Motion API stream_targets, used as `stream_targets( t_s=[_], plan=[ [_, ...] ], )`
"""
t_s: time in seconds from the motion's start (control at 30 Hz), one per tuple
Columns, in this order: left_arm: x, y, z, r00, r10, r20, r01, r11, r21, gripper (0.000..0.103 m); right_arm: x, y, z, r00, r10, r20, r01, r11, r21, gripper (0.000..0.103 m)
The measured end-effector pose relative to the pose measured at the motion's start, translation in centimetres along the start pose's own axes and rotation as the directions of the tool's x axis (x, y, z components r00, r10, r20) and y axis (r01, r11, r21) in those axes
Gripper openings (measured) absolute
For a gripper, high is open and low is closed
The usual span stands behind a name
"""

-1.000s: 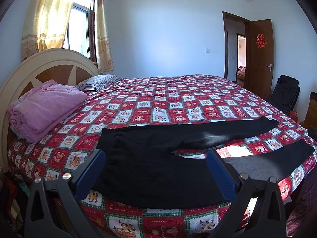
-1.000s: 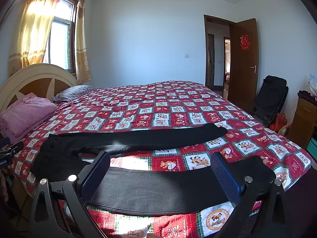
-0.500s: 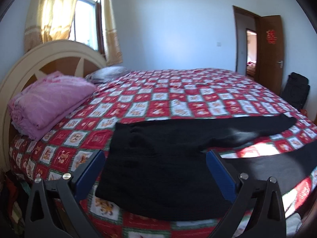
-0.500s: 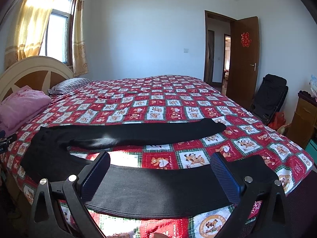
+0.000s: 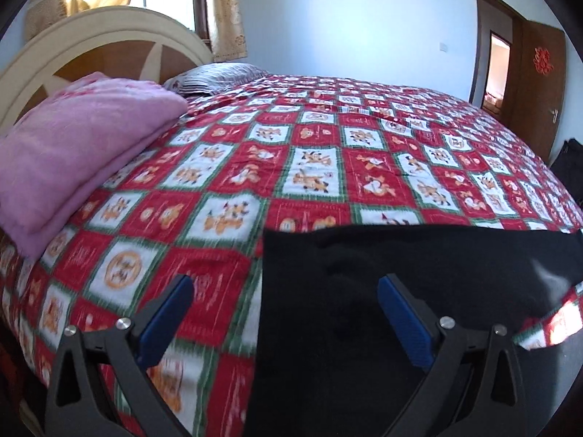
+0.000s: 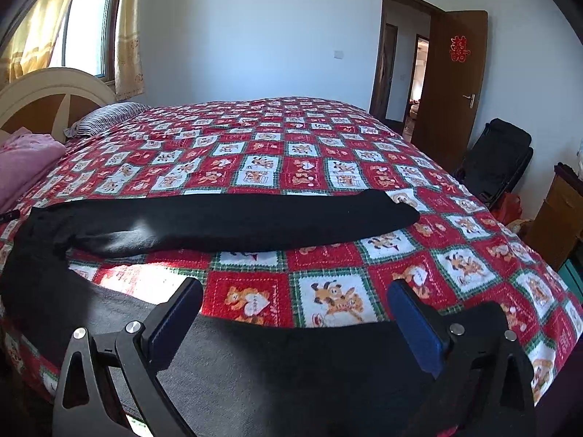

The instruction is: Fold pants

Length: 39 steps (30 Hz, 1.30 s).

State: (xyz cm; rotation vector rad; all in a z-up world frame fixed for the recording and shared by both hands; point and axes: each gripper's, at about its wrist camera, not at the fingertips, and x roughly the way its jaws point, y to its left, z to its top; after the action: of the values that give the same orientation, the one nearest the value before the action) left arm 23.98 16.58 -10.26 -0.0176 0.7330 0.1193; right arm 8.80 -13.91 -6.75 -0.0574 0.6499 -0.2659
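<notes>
One pair of black pants [image 6: 226,218] lies flat on the bed [image 6: 328,167].
Both legs are spread apart; left gripper [image 5: 284,313] and right gripper [image 6: 295,313] jaws are released. A red paper character [image 6: 458,49] marks the door.

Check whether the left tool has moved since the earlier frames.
Yes. The left tool has come closer to the bed, toward the pants waistband; the pink blanket and headboard loom larger.
</notes>
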Motion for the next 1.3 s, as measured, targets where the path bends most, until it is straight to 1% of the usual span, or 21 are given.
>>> stream_targets(
  t_s=[0.07,0.17,0.23,0.27,0.3,0.33,0.37,0.4,0.5,0.57,0.6,0.63,0.67,0.8,0.87,0.97,1.07,1.1,1.17,1.2,1.3],
  plan=[
    [1.5,-0.1,1.1,1.0,-0.016,-0.01,0.016,1.0,0.016,0.097,0.9,-0.4,0.8,1.0,-0.012,-0.008,0.012,1.0,-0.007,0.102],
    [4.1,0.2,2.3,0.998,-0.041,-0.047,0.042,0.998,0.037,0.089,1.9,-0.6,1.5,1.0,-0.022,-0.013,0.021,1.0,-0.018,0.102],
    [5.8,0.4,2.5,0.997,-0.025,-0.076,0.029,0.998,0.048,0.085,2.6,-0.6,1.7,1.0,-0.019,-0.023,0.018,1.0,-0.024,0.1],
    [6.6,0.6,2.6,0.996,-0.032,-0.087,0.036,0.998,0.042,0.078,3.1,-0.6,1.9,0.999,-0.013,-0.031,0.012,1.0,-0.022,0.099],
    [7.3,0.9,2.6,0.993,-0.049,-0.106,0.053,0.998,0.03,0.07,3.6,-0.6,2.0,0.999,-0.005,-0.043,0.004,1.0,-0.018,0.092],
    [7.9,1.2,2.5,0.99,-0.062,-0.123,0.065,0.998,0.016,0.066,4.1,-0.8,2.1,0.998,0.007,-0.059,-0.007,1.0,-0.009,0.083],
    [8.5,1.4,2.4,0.987,-0.077,-0.139,0.078,0.997,0.001,0.059,4.8,-1.2,2.3,0.997,0.019,-0.081,-0.019,1.0,0.005,0.079],
    [9.0,1.7,2.2,0.984,-0.096,-0.153,0.095,0.995,-0.012,0.056,5.7,-1.7,2.5,0.994,0.032,-0.106,-0.029,0.999,0.029,0.075],
    [9.6,1.8,1.6,0.978,-0.135,-0.159,0.13,0.991,-0.037,0.056,7.8,-4.2,3.5,0.989,0.043,-0.141,-0.027,0.993,0.111,0.074],
    [9.7,1.9,1.7,0.976,-0.152,-0.158,0.146,0.988,-0.048,0.056,9.3,-6.2,4.4,0.987,0.022,-0.158,0.001,0.99,0.143,0.069],
    [9.8,2.0,1.7,0.974,-0.16,-0.161,0.153,0.987,-0.052,0.056,9.9,-7.0,4.8,0.986,0.013,-0.165,0.013,0.988,0.154,0.063],
    [9.9,2.0,1.7,0.972,-0.166,-0.165,0.16,0.986,-0.054,0.056,10.9,-8.0,5.3,0.984,0.004,-0.178,0.026,0.986,0.163,0.058],
    [10.1,2.1,1.8,0.972,-0.168,-0.166,0.161,0.986,-0.051,0.056,11.6,-8.8,5.7,0.982,-0.004,-0.189,0.037,0.984,0.171,0.058],
    [10.3,1.8,2.0,0.972,-0.16,-0.171,0.157,0.987,-0.033,0.056,15.1,-12.3,7.3,0.972,-0.022,-0.234,0.077,0.97,0.231,0.057],
    [10.4,1.8,2.1,0.972,-0.157,-0.175,0.154,0.988,-0.03,0.056,17.0,-13.4,8.1,0.968,-0.04,-0.247,0.099,0.968,0.231,0.057],
    [10.5,1.8,2.1,0.971,-0.159,-0.178,0.156,0.987,-0.028,0.056,20.1,-14.9,9.3,0.963,-0.004,-0.27,0.071,0.968,0.239,0.057],
    [10.5,1.8,2.1,0.971,-0.159,-0.178,0.156,0.987,-0.029,0.056,22.7,-16.2,10.5,0.959,-0.045,-0.281,0.11,0.969,0.22,0.057],
    [10.5,1.7,2.1,0.972,-0.157,-0.177,0.155,0.988,-0.027,0.056,23.6,-16.6,10.8,0.958,-0.042,-0.282,0.108,0.969,0.222,0.057],
    [10.4,1.7,2.1,0.973,-0.166,-0.163,0.164,0.986,-0.024,0.049,25.4,-17.4,11.2,0.95,-0.036,-0.309,0.108,0.97,0.218,0.057],
    [10.2,1.7,2.1,0.975,-0.163,-0.151,0.161,0.987,-0.022,0.048,26.1,-17.7,11.3,0.946,-0.033,-0.321,0.109,0.969,0.221,0.057],
    [9.6,1.5,2.0,0.982,-0.148,-0.118,0.149,0.989,-0.008,0.045,28.2,-18.4,11.3,0.933,0.021,-0.358,0.073,0.966,0.249,0.057]
  ],
)
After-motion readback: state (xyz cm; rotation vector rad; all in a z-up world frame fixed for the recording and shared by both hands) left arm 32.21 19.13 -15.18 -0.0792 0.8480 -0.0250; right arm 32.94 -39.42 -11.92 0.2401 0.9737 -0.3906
